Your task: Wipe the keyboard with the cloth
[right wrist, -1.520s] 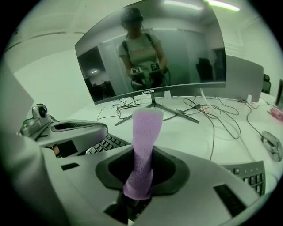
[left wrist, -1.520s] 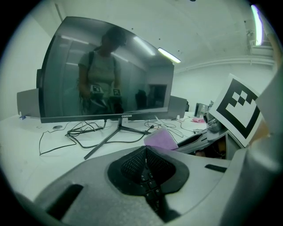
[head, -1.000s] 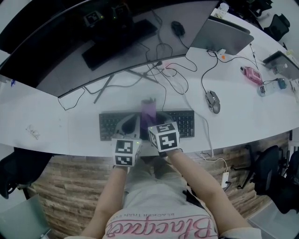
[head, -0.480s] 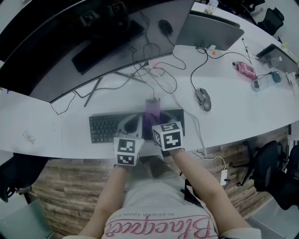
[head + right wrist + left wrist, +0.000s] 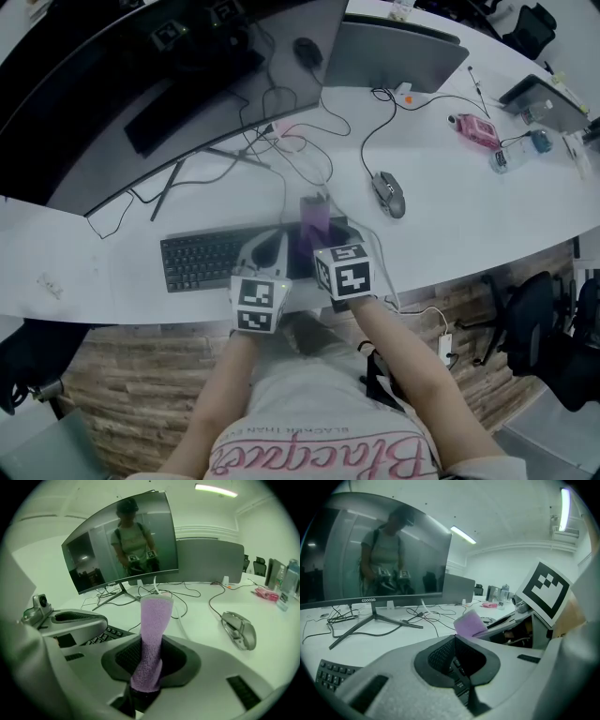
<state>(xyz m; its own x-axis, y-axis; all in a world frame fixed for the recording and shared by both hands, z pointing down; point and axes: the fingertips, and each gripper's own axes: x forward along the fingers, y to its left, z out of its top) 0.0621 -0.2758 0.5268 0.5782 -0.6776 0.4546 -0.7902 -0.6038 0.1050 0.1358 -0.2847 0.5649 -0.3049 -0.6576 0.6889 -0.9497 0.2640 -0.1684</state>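
Observation:
A black keyboard (image 5: 206, 260) lies along the near edge of the white desk (image 5: 450, 202). My right gripper (image 5: 322, 246) is shut on a purple cloth (image 5: 314, 218) over the keyboard's right part. In the right gripper view the cloth (image 5: 152, 630) stands up out of the shut jaws of my right gripper (image 5: 146, 670), with keyboard keys (image 5: 104, 637) to its left. My left gripper (image 5: 265, 253) hovers over the keys just left of it. Its tips meet in the left gripper view, where my left gripper (image 5: 454, 640) holds nothing and the cloth (image 5: 469, 623) shows beyond.
A grey mouse (image 5: 389, 194) lies right of the keyboard, its cable running back. A curved monitor (image 5: 141, 84) on a splayed stand sits behind, with tangled cables (image 5: 291, 141). A laptop (image 5: 394, 54), a second mouse (image 5: 306, 52) and small pink items (image 5: 473, 131) are farther off.
Both grippers and the cloth have shifted right along the keyboard, from its middle toward its right end. The head view has turned, so the desk appears slid leftward.

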